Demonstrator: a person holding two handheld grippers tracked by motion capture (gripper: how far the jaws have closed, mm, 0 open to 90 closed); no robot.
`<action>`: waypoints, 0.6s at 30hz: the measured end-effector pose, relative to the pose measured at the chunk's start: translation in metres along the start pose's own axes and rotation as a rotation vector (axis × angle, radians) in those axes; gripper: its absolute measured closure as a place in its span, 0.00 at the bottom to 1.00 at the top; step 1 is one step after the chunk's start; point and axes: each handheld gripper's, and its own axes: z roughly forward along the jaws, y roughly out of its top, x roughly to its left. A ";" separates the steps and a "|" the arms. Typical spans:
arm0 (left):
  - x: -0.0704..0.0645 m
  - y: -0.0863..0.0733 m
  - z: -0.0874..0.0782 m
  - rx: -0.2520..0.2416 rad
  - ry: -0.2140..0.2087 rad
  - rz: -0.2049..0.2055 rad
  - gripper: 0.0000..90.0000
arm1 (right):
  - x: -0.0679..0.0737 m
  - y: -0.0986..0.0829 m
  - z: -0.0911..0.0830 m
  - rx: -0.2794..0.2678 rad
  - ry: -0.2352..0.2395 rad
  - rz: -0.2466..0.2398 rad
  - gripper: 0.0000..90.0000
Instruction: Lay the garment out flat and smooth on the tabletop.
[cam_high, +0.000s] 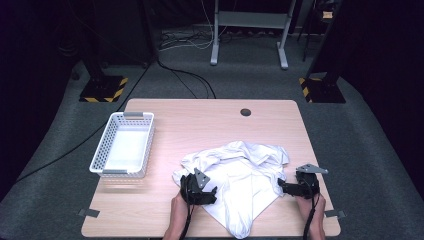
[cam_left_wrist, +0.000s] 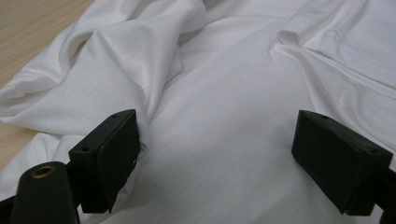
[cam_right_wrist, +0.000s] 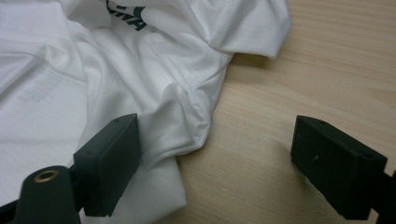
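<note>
White shirt (cam_high: 240, 175) lies crumpled on the near half of the wooden surface (cam_high: 200, 120), right of centre, with one narrow end reaching down to the near edge between the person's forearms. Its fabric is bunched in folds along the far side and flatter in the middle. In the right gripper view a patch of dark printed lettering (cam_right_wrist: 128, 16) shows on the cloth near the top edge.

The left claw (cam_high: 212, 190) sits at the shirt's left border, released, its jaws spread wide; in the left gripper view the left claw (cam_left_wrist: 215, 149) has flat cloth between the jaws and a raised fold pressing against the left-hand one. The right claw (cam_high: 281, 187) sits at the shirt's right border, also released; in the right gripper view the right claw (cam_right_wrist: 215, 154) has one jaw against a rumpled edge of the shirt (cam_right_wrist: 154, 121) and the other over bare wood.

A white perforated basket (cam_high: 102, 150) stands on the left part of the surface, well apart from the shirt, long side running away from the person. Nothing lies inside it. A round cable hole (cam_high: 245, 112) sits near the far edge.
</note>
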 end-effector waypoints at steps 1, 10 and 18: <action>0.000 0.000 0.000 -0.002 -0.004 -0.003 0.16 | 0.000 0.000 0.000 0.000 -0.002 -0.001 0.17; 0.000 0.000 0.000 -0.003 -0.003 0.005 0.16 | 0.005 0.013 -0.008 -0.027 -0.028 -0.011 0.17; 0.001 0.000 0.000 -0.001 -0.006 0.004 0.16 | 0.042 0.061 -0.001 -0.070 0.036 -0.115 0.25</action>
